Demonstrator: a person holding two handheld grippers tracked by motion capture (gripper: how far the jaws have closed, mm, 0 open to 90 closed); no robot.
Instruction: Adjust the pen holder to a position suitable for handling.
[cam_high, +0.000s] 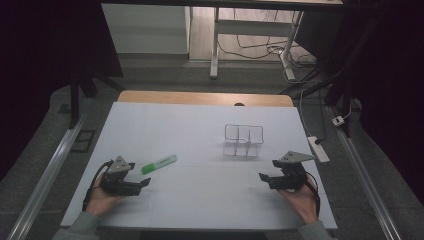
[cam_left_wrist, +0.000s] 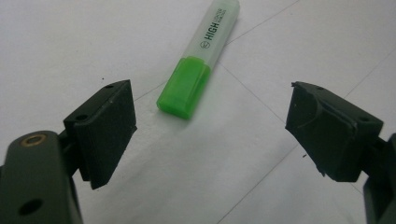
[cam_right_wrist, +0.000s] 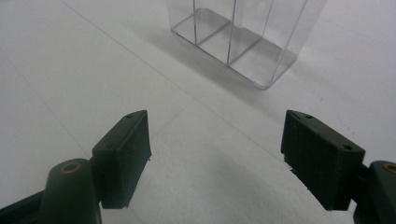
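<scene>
A green highlighter (cam_high: 159, 163) with a clear cap lies flat on the white table cover, just right of my left gripper (cam_high: 142, 182). In the left gripper view the highlighter (cam_left_wrist: 196, 65) rests a short way beyond the left gripper (cam_left_wrist: 210, 135), whose jaws stand open and hold nothing. A clear plastic organizer (cam_high: 243, 140) with upright dividers stands right of the table's middle. My right gripper (cam_high: 265, 176) sits low near the front right, pointing left. In the right gripper view the right gripper (cam_right_wrist: 217, 156) is open and empty, with the organizer (cam_right_wrist: 238, 39) ahead of it.
The white cover (cam_high: 200, 130) spreads over a wooden table. A power strip (cam_high: 319, 148) lies by the table's right edge. Table legs and cables stand on the floor behind. A hand holds each gripper from the front edge.
</scene>
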